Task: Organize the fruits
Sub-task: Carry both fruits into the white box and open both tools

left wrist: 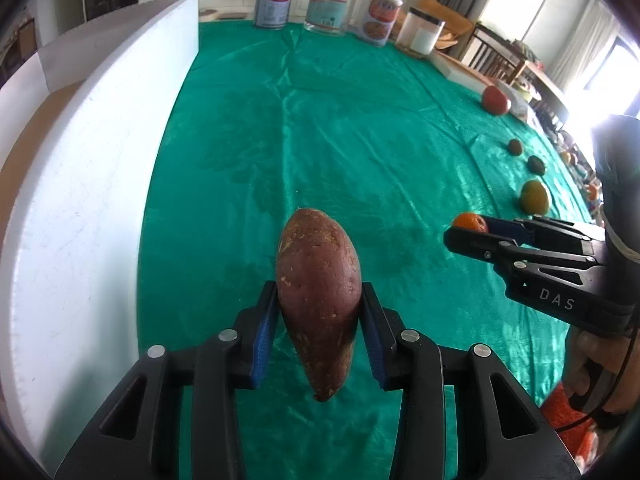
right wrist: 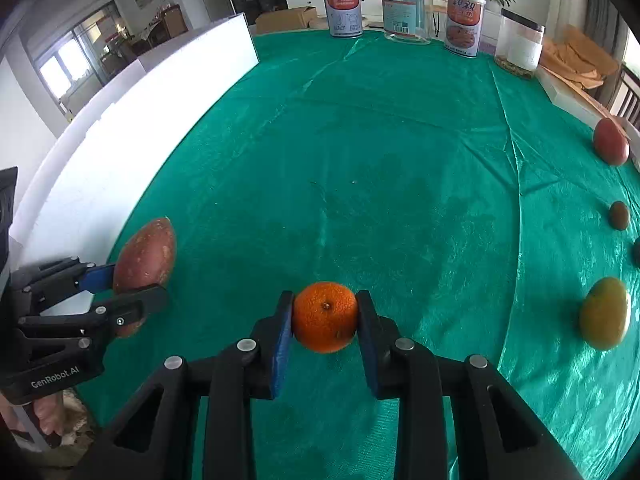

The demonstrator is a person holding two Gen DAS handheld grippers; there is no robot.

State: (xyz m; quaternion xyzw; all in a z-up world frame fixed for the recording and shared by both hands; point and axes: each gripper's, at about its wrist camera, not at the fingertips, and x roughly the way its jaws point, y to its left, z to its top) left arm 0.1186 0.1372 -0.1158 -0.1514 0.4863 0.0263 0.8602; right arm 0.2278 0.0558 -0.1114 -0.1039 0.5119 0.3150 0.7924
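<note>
Both hands are busy at once over the desk, which is draped in a shiny green cloth. The left gripper has its jaws clamped on a reddish-brown sweet potato, gripping it around the middle with its pointed ends sticking out forward and back. The right gripper is clenched on a small orange, squeezed between the blue pads. Whether either piece has left the cloth I cannot say for sure; both sit low and close to it.

As for progress, I would judge the sorting to be at an early or middle stage. Two pieces are in hand and have yet to be set down anywhere. Along the right edge of the desk four more lie loosely in a line, well apart from each other: a big red fruit farthest back, a small brown one, a dark one half cut off in the right view, and a yellow-green fruit nearest. That may be the row being built, or what remains to be moved; I cannot tell which.

Counting: one sweet potato, one orange, four loose fruits. At the far end stand four containers: two printed tins, one clear jar and one lidded jar of white stuff. A long white board runs down the left side.
</note>
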